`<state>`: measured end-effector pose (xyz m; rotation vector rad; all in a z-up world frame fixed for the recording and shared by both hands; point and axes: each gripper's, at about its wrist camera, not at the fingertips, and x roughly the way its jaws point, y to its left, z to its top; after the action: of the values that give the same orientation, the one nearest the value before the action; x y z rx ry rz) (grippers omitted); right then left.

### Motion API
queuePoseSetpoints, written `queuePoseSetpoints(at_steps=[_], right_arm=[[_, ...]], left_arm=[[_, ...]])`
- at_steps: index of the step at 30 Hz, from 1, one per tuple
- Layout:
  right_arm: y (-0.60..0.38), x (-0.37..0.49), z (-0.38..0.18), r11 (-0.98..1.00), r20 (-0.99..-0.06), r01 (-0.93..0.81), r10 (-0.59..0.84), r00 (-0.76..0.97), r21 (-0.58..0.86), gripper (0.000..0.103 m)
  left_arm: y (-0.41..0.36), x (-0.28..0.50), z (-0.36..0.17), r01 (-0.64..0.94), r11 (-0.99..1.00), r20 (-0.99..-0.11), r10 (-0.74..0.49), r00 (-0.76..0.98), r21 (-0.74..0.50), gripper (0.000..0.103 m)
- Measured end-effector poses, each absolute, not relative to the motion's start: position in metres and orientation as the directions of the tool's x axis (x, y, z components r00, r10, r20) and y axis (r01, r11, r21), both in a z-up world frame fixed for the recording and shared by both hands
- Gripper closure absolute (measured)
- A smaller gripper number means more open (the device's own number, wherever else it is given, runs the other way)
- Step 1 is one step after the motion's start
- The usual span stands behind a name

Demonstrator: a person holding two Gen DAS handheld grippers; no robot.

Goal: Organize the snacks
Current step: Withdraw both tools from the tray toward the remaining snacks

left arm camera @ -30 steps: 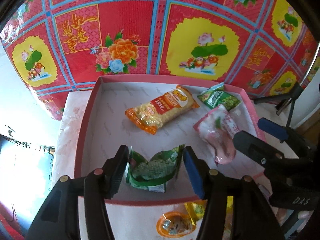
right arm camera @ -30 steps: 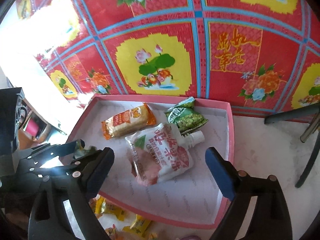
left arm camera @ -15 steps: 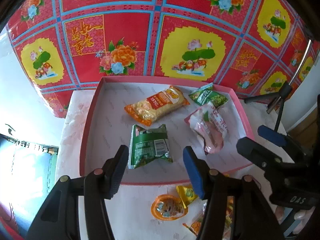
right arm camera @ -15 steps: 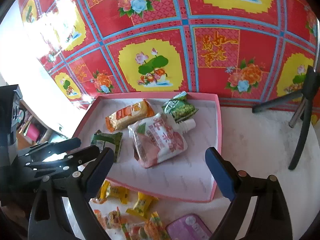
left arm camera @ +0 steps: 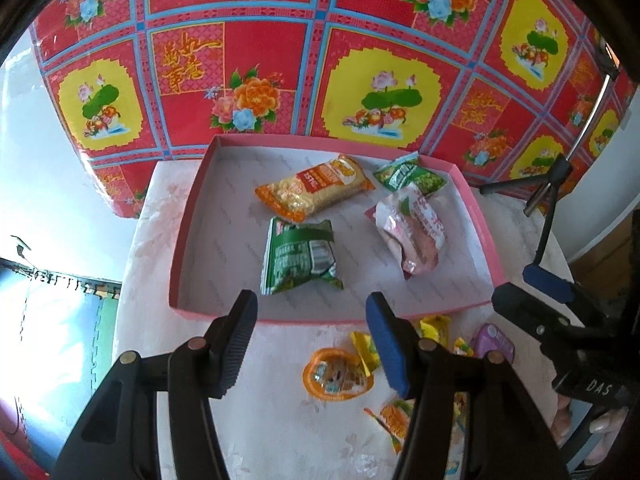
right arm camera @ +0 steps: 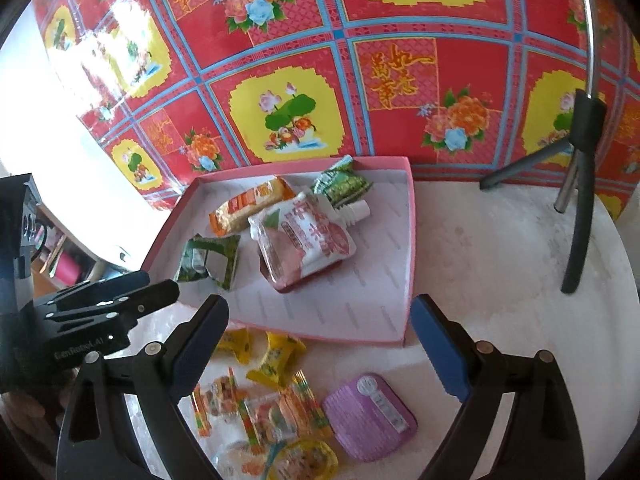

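A shallow pink tray (left arm camera: 192,216) (right arm camera: 410,240) sits on the pale marble table. In it lie an orange noodle packet (left arm camera: 316,186) (right arm camera: 252,202), a green pea packet (left arm camera: 412,176) (right arm camera: 342,184), a pink-white spout pouch (left arm camera: 416,232) (right arm camera: 304,240) and a green packet (left arm camera: 300,258) (right arm camera: 210,258), back side up. My left gripper (left arm camera: 311,304) hangs open and empty over the tray's near rim, just short of the green packet. My right gripper (right arm camera: 320,308) stands wide open and empty above the tray's near corner.
Loose snacks lie on the table before the tray: an orange jelly cup (left arm camera: 336,374), yellow candies (right arm camera: 276,356), several small wrapped sweets (right arm camera: 256,404) and a purple packet (right arm camera: 368,416). Black tripod legs (right arm camera: 580,200) stand at the right. A red floral cloth (left arm camera: 280,60) hangs behind.
The green packet, between my left fingers a second ago, now lies flat in the tray. Both grippers have drawn back from the tray, bringing the loose snacks into view.
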<state>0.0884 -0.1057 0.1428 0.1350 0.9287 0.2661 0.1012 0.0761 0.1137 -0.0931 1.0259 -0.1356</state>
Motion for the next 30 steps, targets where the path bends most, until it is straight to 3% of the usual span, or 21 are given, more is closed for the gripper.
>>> queuePoseSetpoints(at_steps=[30], right_arm=[[-0.125,0.042,0.124,0.973,-0.828,-0.126,0.231,0.511,0.194,0.009]], left_arm=[[0.067,0.077,0.096,0.116,0.982,-0.882,-0.182,0.435,-0.146,0.043]])
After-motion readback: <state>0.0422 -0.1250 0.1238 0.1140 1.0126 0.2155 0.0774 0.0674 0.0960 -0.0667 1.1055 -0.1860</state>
